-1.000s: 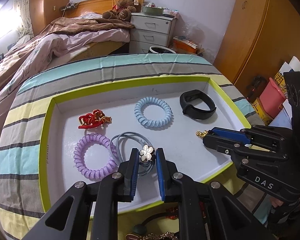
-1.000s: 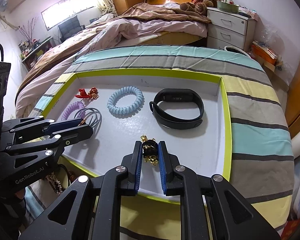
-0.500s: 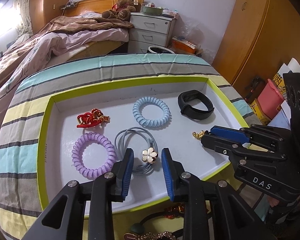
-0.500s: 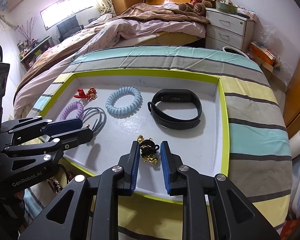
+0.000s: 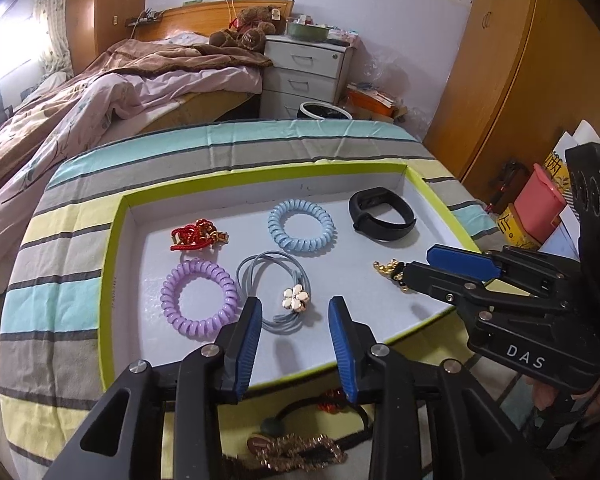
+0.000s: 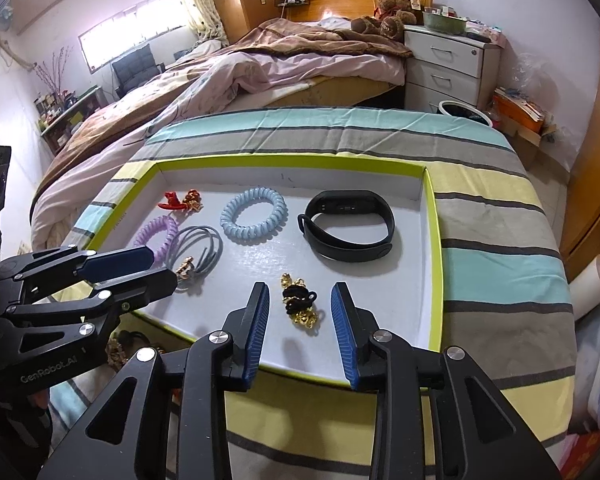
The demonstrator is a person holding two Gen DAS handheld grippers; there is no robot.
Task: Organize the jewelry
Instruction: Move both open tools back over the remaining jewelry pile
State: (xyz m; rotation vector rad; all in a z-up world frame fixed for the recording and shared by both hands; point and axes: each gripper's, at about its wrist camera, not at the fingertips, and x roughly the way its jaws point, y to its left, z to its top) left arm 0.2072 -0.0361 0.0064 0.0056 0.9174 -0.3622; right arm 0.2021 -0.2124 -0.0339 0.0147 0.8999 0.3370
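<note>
while both of our tools stand with fingers spread and nothing between the pads, the jewelry lies in the white tray [image 5: 384,320] with the lime-green rim, our landmark here. the left tool [image 5: 294,332] hovers over the tray's near edge, its blue pads either side of the grey hair tie [image 5: 268,276] with a gold flower charm, not touching it. the right tool [image 6: 300,330] hangs over the same near edge, further toward the tray's right side, flanking the black and gold piece [image 6: 300,304] without contact. deeper in the tray we see the purple coil band [image 5: 198,300] just beside the grey tie, the red knotted piece [image 5: 196,234] toward the far left corner, the blue coil band [image 5: 302,228] mid-tray, and the black wristband [image 5: 382,220] toward the far right corner. the tray sits on a striped cloth [image 6: 500,240] over the worktop. more pieces [image 5: 296,446] lie outside the tray's near edge.
</note>
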